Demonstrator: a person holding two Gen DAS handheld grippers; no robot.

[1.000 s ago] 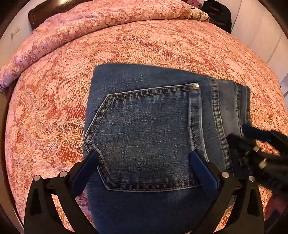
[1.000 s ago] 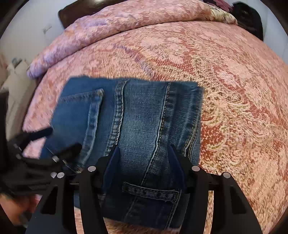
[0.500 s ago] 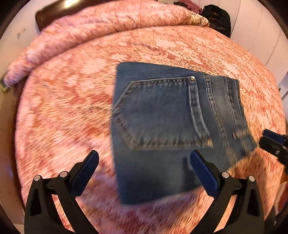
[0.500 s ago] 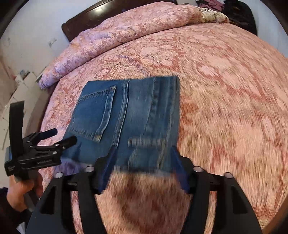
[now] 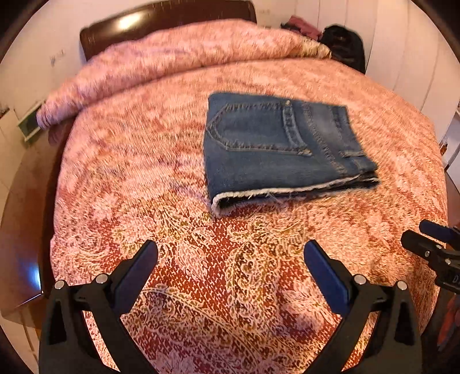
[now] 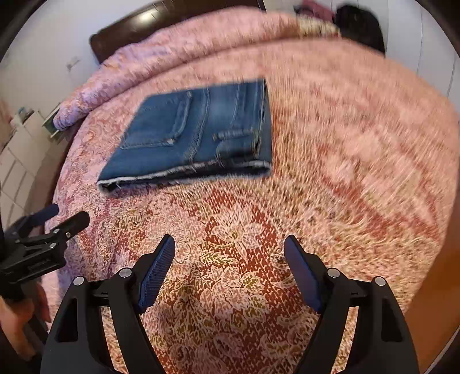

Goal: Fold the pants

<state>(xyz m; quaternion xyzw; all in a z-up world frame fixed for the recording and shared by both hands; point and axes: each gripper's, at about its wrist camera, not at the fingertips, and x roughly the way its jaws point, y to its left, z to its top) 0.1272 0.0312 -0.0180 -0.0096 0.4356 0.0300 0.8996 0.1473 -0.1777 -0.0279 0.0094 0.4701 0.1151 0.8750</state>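
Hovering with my left gripper (image 5: 230, 267) spread and empty, right gripper (image 6: 229, 259) opening on nothing, I see the folded blue denim pants (image 5: 281, 149) mid-bed on the pink paisley bedspread (image 5: 230, 302); snagging their frayed near edge could undo the fold.

A bed (image 5: 178, 259) fills most of both views, spread with a pink-and-red paisley bedspread (image 6: 359, 143). At its far end the cover rises in a long padded roll (image 5: 161, 66) — pillows or bunched quilt, hard to say which. Behind that stands a dark wooden headboard (image 5: 161, 20). A black bag (image 5: 343, 46) sits at the far right corner, with some reddish cloth (image 5: 302, 24) beside it.
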